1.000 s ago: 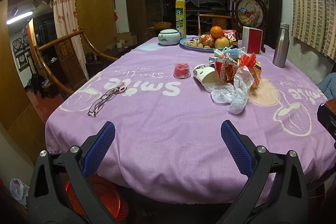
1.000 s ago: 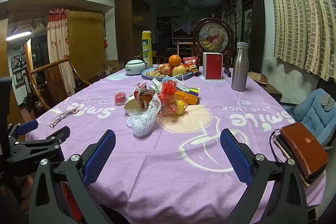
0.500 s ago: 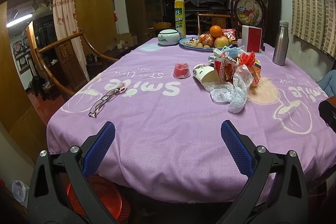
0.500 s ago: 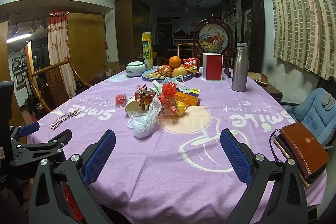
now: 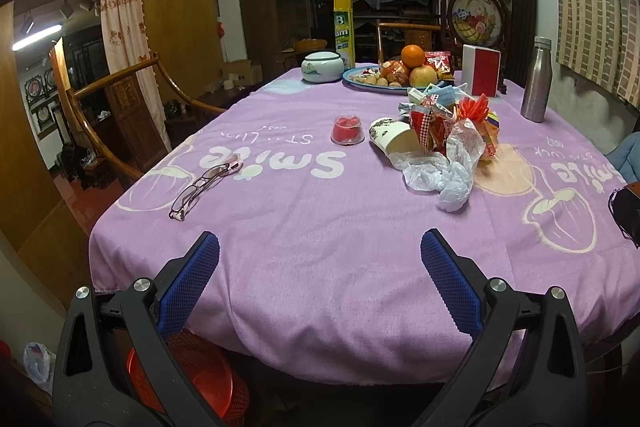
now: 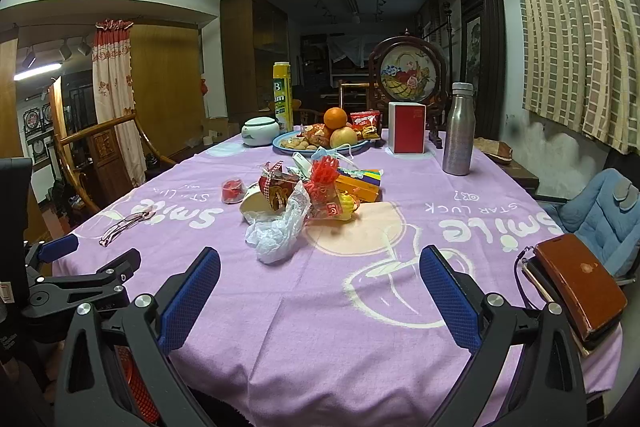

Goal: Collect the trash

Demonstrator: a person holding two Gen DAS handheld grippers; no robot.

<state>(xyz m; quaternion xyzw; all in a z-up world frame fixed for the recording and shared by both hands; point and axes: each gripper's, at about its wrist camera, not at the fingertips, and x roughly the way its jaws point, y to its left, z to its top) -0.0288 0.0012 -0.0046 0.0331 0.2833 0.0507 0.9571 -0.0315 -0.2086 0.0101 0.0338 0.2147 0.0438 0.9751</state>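
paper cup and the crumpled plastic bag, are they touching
Touching. The left wrist view shows the paper cup lying on its side with the plastic bag bunched against its lower edge.

both wrist views at table's near edge, facing along it, sharing the trash pile (image 5: 440,147)

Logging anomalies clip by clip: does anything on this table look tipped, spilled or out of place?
Yes. A paper cup lies on its side mid-table against a heap of crumpled plastic bag and wrappers. Eyeglasses lie loose near the table edge. Nothing appears spilled.
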